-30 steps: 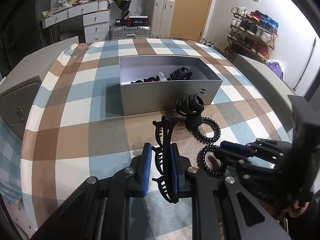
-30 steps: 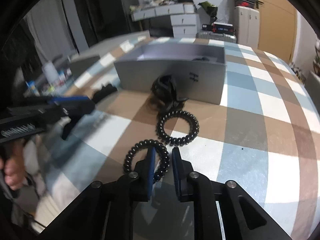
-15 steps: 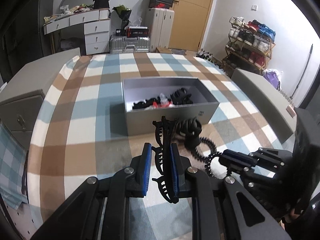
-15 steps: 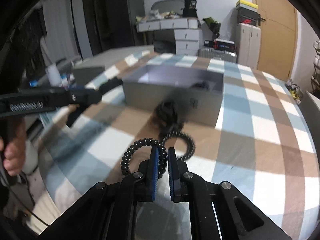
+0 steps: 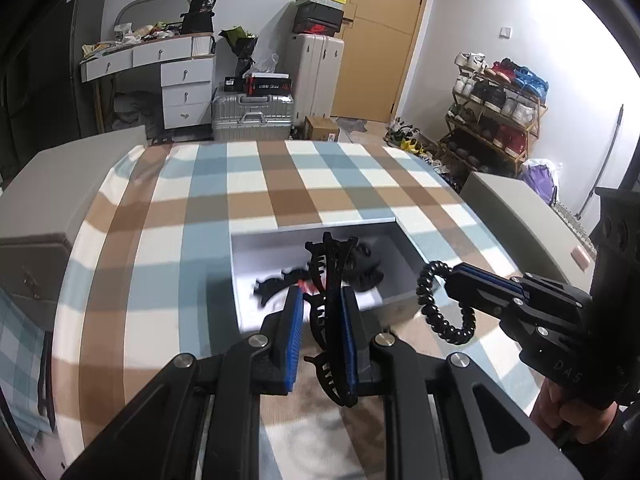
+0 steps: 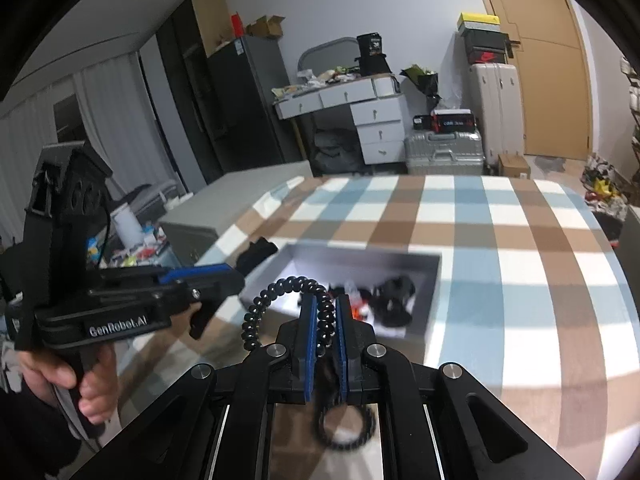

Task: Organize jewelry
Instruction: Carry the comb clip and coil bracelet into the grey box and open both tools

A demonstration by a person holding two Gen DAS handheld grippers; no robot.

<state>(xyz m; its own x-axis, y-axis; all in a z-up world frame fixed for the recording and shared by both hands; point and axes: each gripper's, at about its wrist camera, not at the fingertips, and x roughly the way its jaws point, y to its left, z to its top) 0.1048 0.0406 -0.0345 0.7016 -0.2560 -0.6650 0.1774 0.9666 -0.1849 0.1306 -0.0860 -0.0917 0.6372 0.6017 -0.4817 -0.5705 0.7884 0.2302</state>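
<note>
Left gripper (image 5: 320, 312): blue pads pinching a long black claw clip (image 5: 330, 320). The clip's long axis runs along the fingers, away from the camera, its far tip over the open grey box (image 5: 394, 294), teeth toward the left pad.

Right gripper (image 6: 323, 322): pads pressed onto a black spiral hair tie (image 6: 280, 300). Its loop stands upright and arcs left of the pads, held above the box's near wall. A second spiral tie (image 6: 344, 426) lies blurred on the checked cloth (image 5: 248, 196) beneath.

Box: holds more black clips (image 5: 362, 266) and a small red item.

Change: a second ago both pieces sat low by the cloth in front of the box; both are now lifted, and the right jaws have closed on the tie.
</note>
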